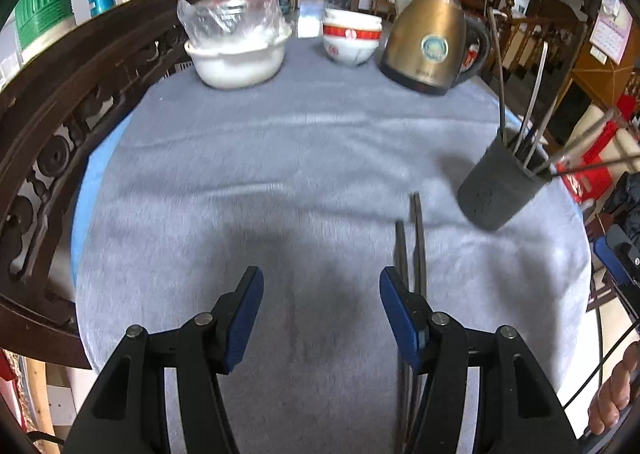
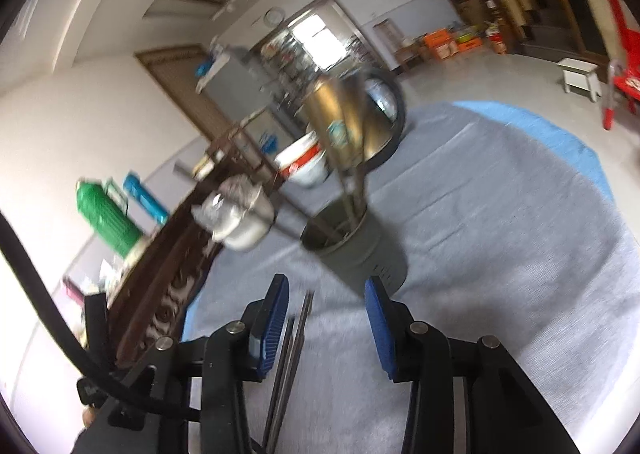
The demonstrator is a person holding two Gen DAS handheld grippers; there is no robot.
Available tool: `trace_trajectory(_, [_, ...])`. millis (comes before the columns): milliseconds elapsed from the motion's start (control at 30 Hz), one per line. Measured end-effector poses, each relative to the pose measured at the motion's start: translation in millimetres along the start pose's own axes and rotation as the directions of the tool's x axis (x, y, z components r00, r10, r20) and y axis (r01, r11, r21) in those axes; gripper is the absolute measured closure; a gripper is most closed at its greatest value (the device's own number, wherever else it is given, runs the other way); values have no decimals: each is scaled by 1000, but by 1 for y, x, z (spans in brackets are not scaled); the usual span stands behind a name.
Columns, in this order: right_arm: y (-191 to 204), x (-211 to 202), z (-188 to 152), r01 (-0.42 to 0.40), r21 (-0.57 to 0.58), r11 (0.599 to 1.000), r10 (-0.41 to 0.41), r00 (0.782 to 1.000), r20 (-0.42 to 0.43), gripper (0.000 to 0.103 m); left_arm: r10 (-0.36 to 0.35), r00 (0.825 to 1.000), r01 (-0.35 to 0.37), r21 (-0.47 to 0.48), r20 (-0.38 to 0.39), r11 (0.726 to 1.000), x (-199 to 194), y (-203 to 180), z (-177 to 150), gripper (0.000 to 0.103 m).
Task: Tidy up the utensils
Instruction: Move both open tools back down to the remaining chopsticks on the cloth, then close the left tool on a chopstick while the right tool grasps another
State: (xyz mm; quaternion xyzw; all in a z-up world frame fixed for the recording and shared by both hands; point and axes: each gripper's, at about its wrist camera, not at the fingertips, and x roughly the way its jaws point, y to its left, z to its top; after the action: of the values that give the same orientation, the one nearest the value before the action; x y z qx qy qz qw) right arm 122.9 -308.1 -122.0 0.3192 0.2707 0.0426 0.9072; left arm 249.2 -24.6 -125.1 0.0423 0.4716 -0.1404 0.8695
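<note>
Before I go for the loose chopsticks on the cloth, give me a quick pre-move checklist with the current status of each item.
1. Left gripper empty, jaws apart: ok.
2. Right gripper empty, jaws apart: ok.
3. Chopsticks lying flat on the grey cloth, side by side: ok.
4. Chopsticks between either gripper's fingers: not ok; in both wrist views they lie off to one side, next to one blue pad.
5. Dark holder cup upright with utensils in it, room for more: cannot tell, views are blurred.
6. Kettle and bowls away from the chopsticks: ok.
</note>
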Motion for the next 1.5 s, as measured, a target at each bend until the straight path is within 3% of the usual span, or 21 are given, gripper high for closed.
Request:
trace_trajectory(267, [19,34,-35,5,-73,997,-10,997,-78,61,-42,998,45,51,-52,998,16,-7,-21,42])
trace_trajectory(433, [16,47,-50,13,-115,993,-22,997,-72,60,-72,994,75,36,-83,996,25,-9,-26,42])
trace_trajectory(733, [6,58,-61,32,-128,991,-44,995,-89,59,-63,993,69,59,-99,996,35,-20,-21,42])
trace_trajectory(1000, [-4,66,-68,55,-98,994,-66,992,-112,59,-66,991,76,74,-119,994,50,-31,-11,42])
trace_trajectory(1233, [-7,63,-78,75,-119,990,-82,995,-61,59,-77,986,88,69,-149,994,67,-36,-6,42])
trace_trajectory(1500, [-20,65,-74,61,-43,997,-64,995,-77,59,-108,982,117,48,-154,992,82,-42,4,45])
